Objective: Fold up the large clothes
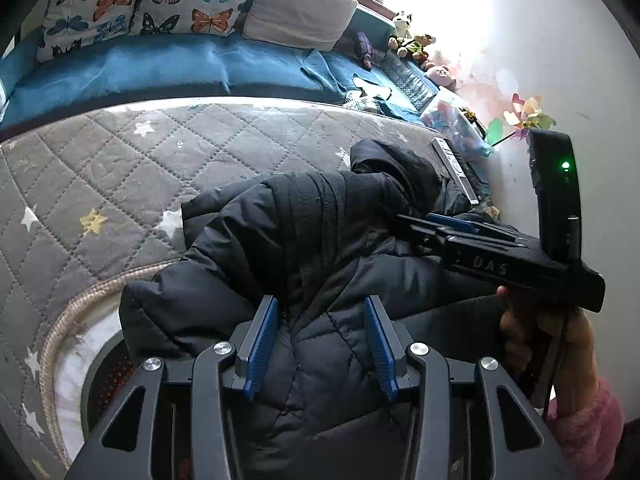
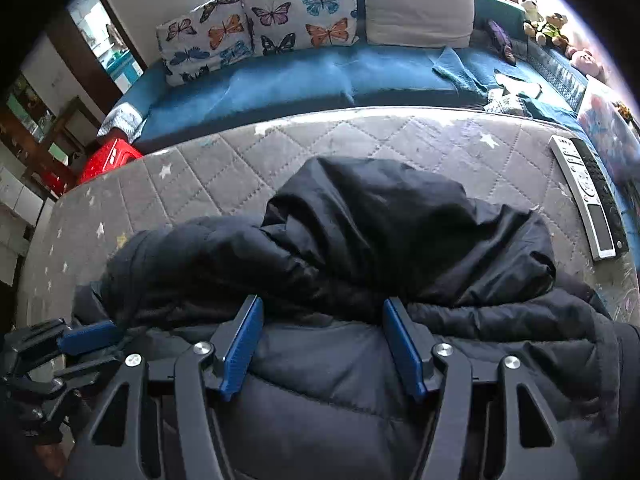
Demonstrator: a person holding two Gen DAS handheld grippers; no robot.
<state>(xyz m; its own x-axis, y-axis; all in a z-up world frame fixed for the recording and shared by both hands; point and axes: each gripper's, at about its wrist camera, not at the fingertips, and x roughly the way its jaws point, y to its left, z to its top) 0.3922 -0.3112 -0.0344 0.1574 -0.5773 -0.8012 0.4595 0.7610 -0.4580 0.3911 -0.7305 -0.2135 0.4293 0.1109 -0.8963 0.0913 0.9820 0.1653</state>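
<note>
Left wrist view: my left jaws (image 1: 320, 344) stand apart over the black padded jacket (image 1: 304, 232), bunched on the grey quilted bed (image 1: 120, 168), holding nothing. Right wrist view: my right jaws (image 2: 322, 346) gape wider above the jacket (image 2: 400, 232), empty.

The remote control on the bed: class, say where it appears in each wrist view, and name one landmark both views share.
Left wrist: remote control at right of centre, beyond the black jacket.
Right wrist: far right edge, beside the jacket.
Shared landmark: butterfly pillows at the top.
</note>
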